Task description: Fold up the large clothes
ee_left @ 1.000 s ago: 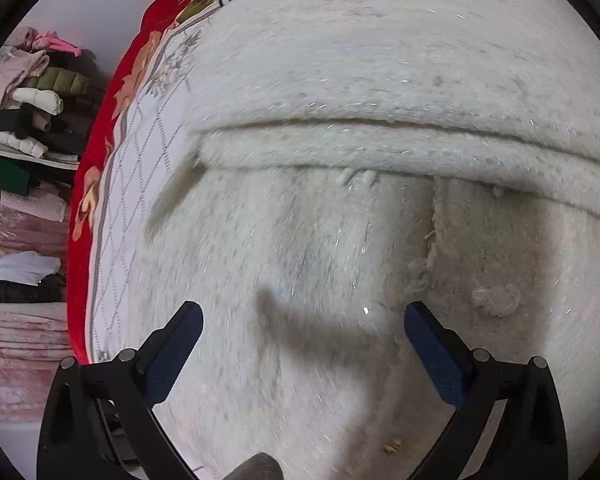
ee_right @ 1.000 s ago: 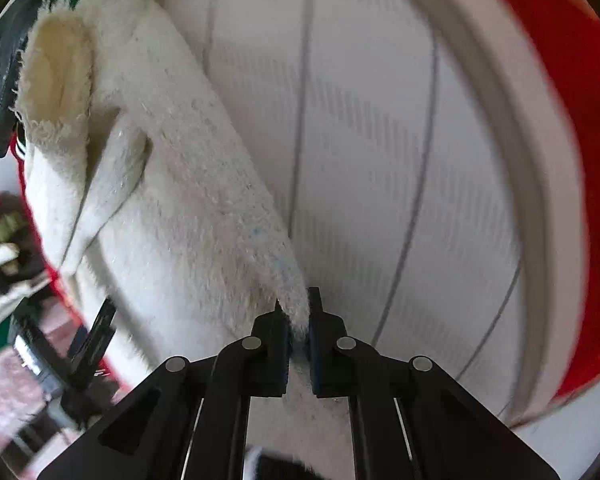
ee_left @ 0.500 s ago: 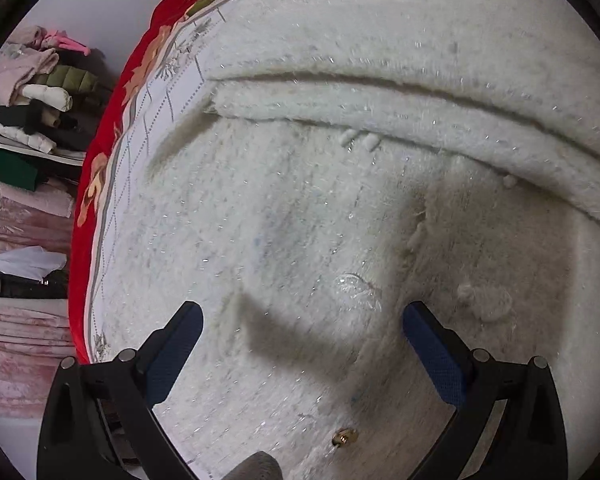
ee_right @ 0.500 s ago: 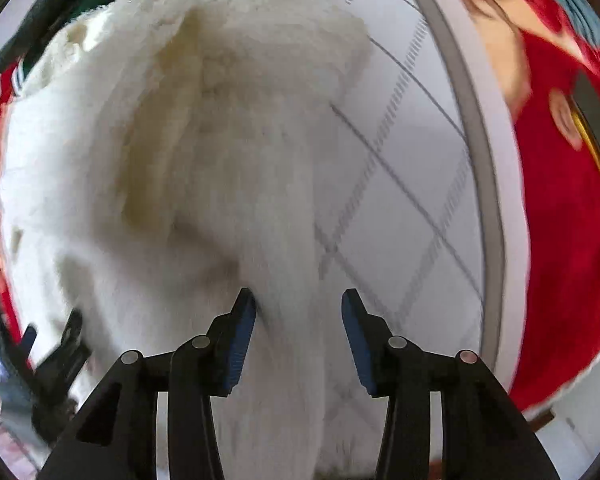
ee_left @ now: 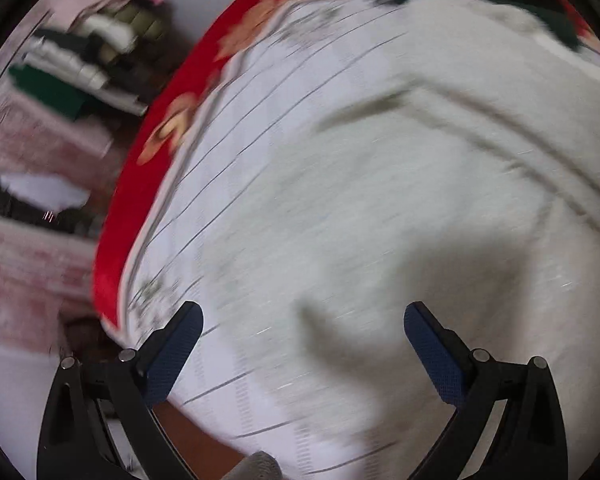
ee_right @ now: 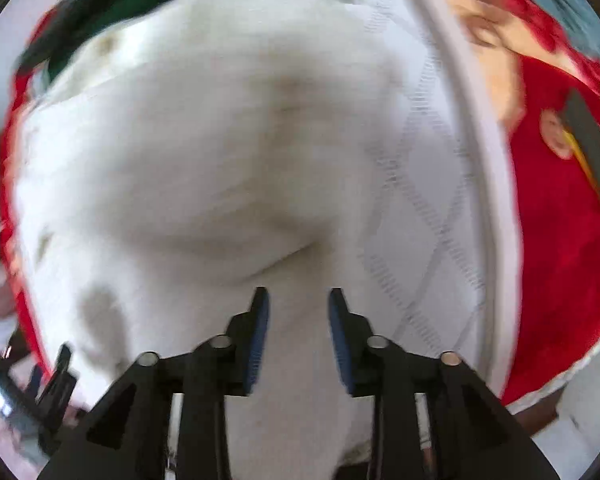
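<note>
A large fluffy white garment (ee_left: 440,184) lies on a bed with a white diamond-quilted cover (ee_left: 236,160) and a red flowered border. My left gripper (ee_left: 302,340) is wide open and empty, above the garment's near left part. In the right wrist view the same garment (ee_right: 204,152) lies in a folded heap, blurred by motion. My right gripper (ee_right: 298,316) is open with a narrow gap, and the garment's near edge runs between and under its fingers, not pinched.
Stacked folded clothes (ee_left: 80,48) sit on shelves to the left beyond the bed edge. A dark green garment (ee_right: 112,4) lies at the far end of the bed. The red border (ee_right: 560,208) runs along the right side. The other gripper (ee_right: 40,384) shows at lower left.
My right gripper let go of the white garment and opened; the lifted part dropped onto the heap. My left gripper, still open, swung left, so more quilt and bed edge show.
</note>
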